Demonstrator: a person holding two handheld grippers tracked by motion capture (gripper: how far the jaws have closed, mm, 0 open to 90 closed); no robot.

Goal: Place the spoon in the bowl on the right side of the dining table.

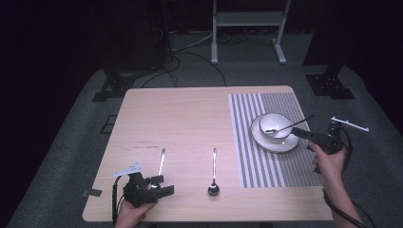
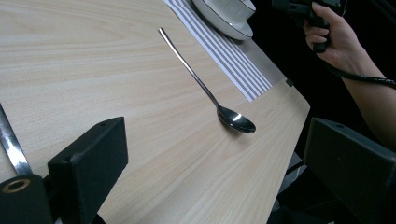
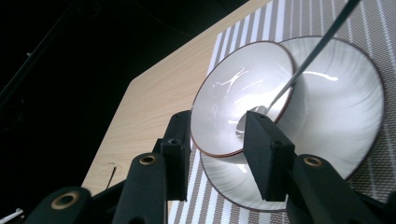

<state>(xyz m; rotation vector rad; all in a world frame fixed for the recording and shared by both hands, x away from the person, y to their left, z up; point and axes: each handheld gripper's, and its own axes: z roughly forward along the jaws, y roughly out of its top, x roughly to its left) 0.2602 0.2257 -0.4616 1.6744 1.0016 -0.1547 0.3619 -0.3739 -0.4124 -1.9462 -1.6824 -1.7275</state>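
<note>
My right tool's [image 3: 212, 140] near jaw hides the head of the spoon [image 3: 306, 63] in the bowl [image 3: 233, 88]; its handle runs off the top edge. In the left gripper view the plate [image 2: 224, 25] is cut off at the top, and a utensil [image 2: 10, 142] leaves at the left edge.

Spoon [image 1: 284, 127]: silver, head in the bowl, handle slanting up over the rim.
Bowl [image 1: 274, 124]: white, upright on the saucer [image 1: 275, 144].

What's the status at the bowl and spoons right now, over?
Right gripper open, just off the bowl; spoon rests in it. Left gripper open, idle near a table spoon. Nothing in the way.
</note>
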